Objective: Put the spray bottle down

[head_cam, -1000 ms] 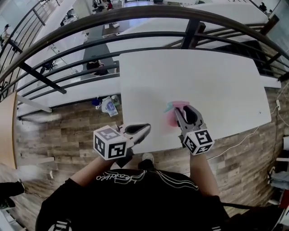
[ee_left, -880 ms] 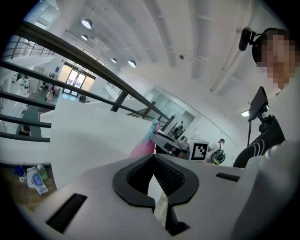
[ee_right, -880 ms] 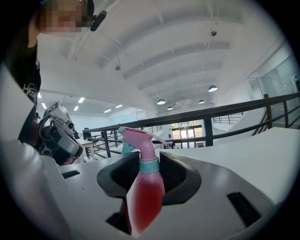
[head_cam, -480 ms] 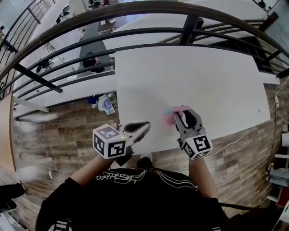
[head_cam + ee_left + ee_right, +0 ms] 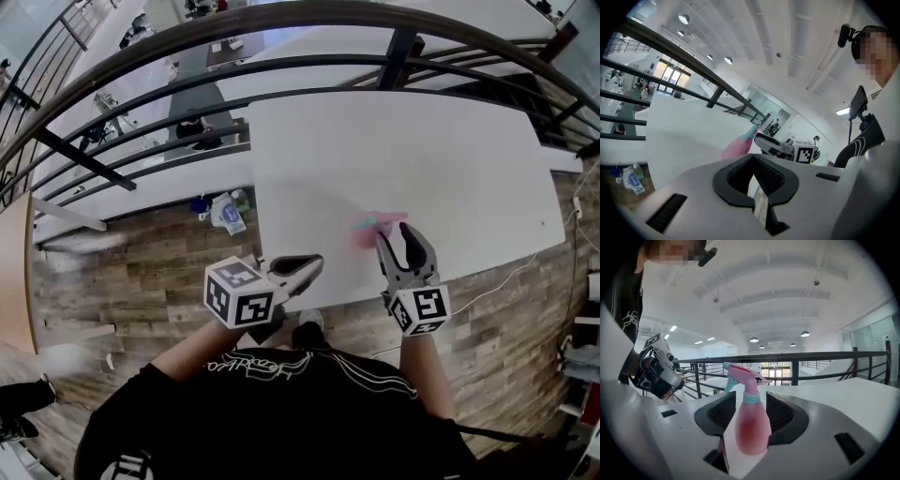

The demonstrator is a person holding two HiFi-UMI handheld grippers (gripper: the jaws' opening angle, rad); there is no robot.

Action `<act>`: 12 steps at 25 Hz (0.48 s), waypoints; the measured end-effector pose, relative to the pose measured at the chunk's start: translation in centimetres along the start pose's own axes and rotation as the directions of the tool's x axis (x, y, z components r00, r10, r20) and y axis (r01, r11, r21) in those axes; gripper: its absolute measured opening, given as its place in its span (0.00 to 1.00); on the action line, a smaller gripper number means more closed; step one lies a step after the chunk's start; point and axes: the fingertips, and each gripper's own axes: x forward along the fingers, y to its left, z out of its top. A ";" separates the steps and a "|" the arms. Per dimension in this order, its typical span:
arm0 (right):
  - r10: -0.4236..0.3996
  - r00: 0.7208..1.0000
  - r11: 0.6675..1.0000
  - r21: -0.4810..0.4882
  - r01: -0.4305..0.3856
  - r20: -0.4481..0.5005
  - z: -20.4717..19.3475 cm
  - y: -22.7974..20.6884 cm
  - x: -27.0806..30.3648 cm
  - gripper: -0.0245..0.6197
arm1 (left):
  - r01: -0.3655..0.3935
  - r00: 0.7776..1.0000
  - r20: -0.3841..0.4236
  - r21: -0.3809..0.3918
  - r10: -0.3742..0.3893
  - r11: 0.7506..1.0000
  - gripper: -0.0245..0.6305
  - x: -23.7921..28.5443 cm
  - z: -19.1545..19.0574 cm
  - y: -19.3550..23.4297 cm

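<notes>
A pink spray bottle [image 5: 368, 229] with a teal collar and trigger stands upright on the white table [image 5: 422, 141], near its front edge. My right gripper [image 5: 396, 235] reaches level around it, and its jaws have just been opening. In the right gripper view the bottle [image 5: 752, 427] stands between the two dark pads, which stand wide beside it. My left gripper [image 5: 314, 264] hovers at the table's front left edge, shut with nothing in it. From the left gripper view the bottle [image 5: 736, 146] shows to the right, beside the right gripper [image 5: 774, 143].
A black metal railing [image 5: 281, 80] curves past the table's far and left sides, with a lower floor beyond it. A bag [image 5: 227, 214] lies on the wooden floor left of the table. A cable [image 5: 497, 291] hangs off the table's front right.
The right gripper's jaws stand wider apart around the bottle than before, and that hand has shifted a little to the right. The left gripper has hardly moved.
</notes>
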 end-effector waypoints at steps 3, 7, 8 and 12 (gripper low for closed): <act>-0.046 0.999 0.999 0.004 0.046 -0.003 -0.2 0.6 -1.1 0.28 | 0.009 1.000 -0.001 0.009 -0.009 1.000 0.05 -1.0 -0.8 0.2; -0.017 1.000 0.999 0.034 0.017 -0.011 1.1 2.7 -4.4 0.28 | 0.036 0.999 0.001 0.025 -0.036 0.999 0.05 -1.5 -1.0 -2.1; 0.003 1.000 0.999 0.041 -0.003 -0.010 1.5 3.6 -5.2 0.28 | 0.043 0.999 0.000 0.032 -0.043 0.999 0.05 -1.7 -1.1 -2.8; 0.063 0.997 0.993 0.096 -0.067 0.043 3.5 7.6 -7.7 0.28 | 0.071 0.997 0.000 0.067 -0.071 0.995 0.05 -2.9 -1.6 -4.0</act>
